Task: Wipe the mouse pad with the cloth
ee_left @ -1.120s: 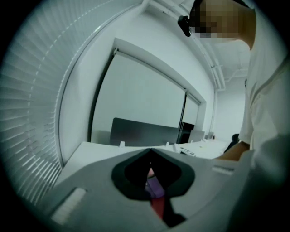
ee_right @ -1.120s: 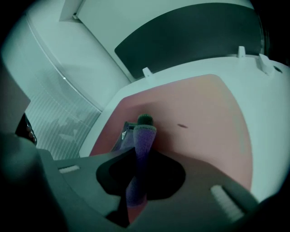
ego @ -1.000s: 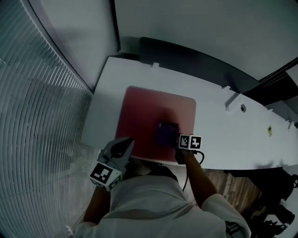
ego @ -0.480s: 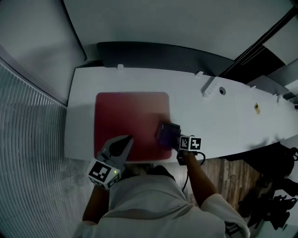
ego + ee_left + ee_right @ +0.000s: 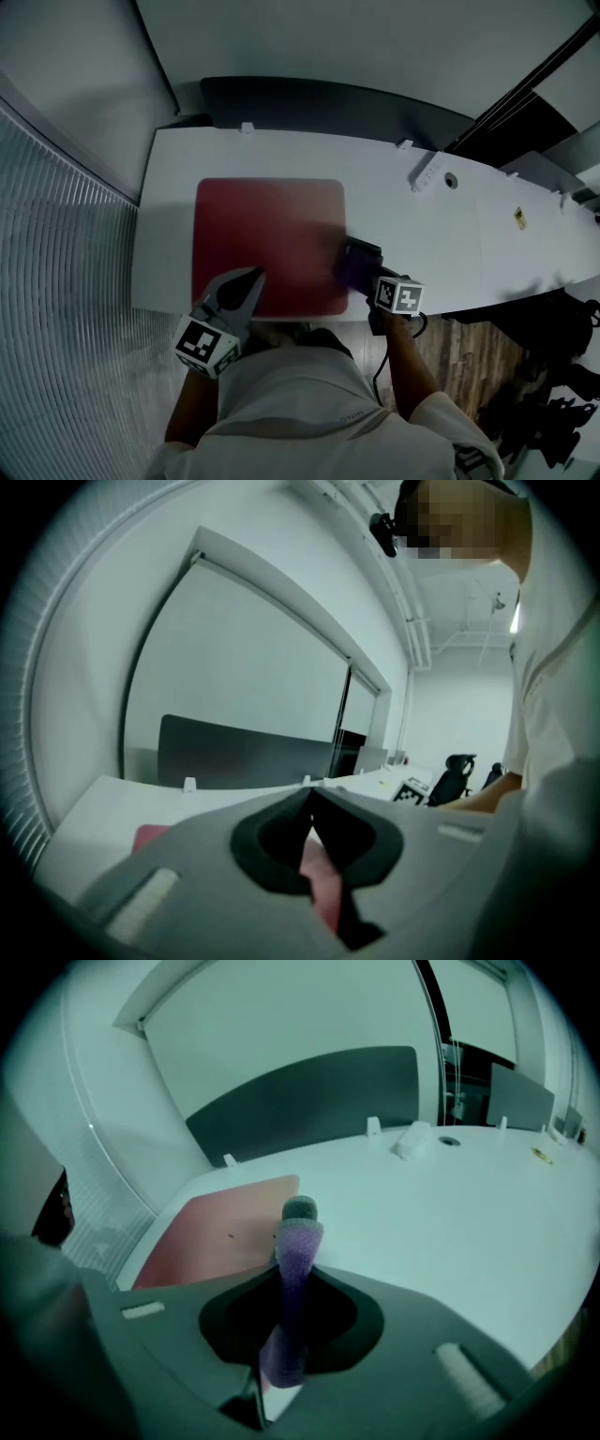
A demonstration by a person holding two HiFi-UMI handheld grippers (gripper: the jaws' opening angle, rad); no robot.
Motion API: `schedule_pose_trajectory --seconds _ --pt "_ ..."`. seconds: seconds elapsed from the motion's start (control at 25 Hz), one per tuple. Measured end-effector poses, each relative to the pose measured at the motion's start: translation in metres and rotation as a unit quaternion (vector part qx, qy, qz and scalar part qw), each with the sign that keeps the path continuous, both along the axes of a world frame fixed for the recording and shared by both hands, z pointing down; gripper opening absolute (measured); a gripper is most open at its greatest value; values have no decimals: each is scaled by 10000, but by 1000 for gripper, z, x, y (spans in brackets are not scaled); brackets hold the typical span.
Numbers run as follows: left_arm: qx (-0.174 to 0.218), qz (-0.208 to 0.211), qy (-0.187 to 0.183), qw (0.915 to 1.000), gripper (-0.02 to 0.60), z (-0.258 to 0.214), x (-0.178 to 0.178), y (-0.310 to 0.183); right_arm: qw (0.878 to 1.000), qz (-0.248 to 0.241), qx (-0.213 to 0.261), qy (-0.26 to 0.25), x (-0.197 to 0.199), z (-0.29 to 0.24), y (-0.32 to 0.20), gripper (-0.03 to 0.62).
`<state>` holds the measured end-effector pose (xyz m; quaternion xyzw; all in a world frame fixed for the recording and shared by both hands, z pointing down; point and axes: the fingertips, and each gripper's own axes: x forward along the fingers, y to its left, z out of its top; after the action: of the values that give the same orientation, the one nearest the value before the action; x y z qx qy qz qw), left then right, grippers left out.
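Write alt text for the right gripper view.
The right gripper is shut on a purple cloth that stands up between its jaws. Just behind and to the left lies a red mouse pad on a white desk, with a dark partition along the desk's far edge.

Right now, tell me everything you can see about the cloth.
The cloth is purple, with a fuzzy, fleecy look and a greyer tip. It is folded into a thick, narrow wad that stands upright between the jaws of the right gripper, which are shut on it. From the head view it sits low at the right edge of the red pad, near the front corner and partly over the white desk. Nothing else touches it.
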<state>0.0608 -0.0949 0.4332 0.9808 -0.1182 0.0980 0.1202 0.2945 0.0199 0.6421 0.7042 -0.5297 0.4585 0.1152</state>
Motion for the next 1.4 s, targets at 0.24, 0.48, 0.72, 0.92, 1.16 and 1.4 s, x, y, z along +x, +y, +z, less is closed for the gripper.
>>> schedule_pose_trajectory --seconds 0.24,0.48,0.72,0.92,1.16,1.4 --pt "70 -468 81 9988 3 -11 -49 -16 9886 -831 1103 -600 -91 -73 -65 48" --pt "153 -1149 -24 9933 3 -8 -138 -36 9553 -2013 1528 -1535 -238 -89 -126 48" --pt "94 -1804 -108 9835 3 -9 -212 -45 9175 -2973 1330 -2283 -374 -80 -165 48" --pt "65 -1959 -219 9804 3 -1 -252 -48 9121 -3278 829 -2319 -439 -32 -186 48" --pt "-25 -1905 -195 9815 3 10 -266 -56 9377 -2993 8 -1765 -419 35 -183 48" --pt "-22 -1442 -124 9895 3 4 -226 -65 9550 -2447 -186 -1666 -357 44 -159 48"
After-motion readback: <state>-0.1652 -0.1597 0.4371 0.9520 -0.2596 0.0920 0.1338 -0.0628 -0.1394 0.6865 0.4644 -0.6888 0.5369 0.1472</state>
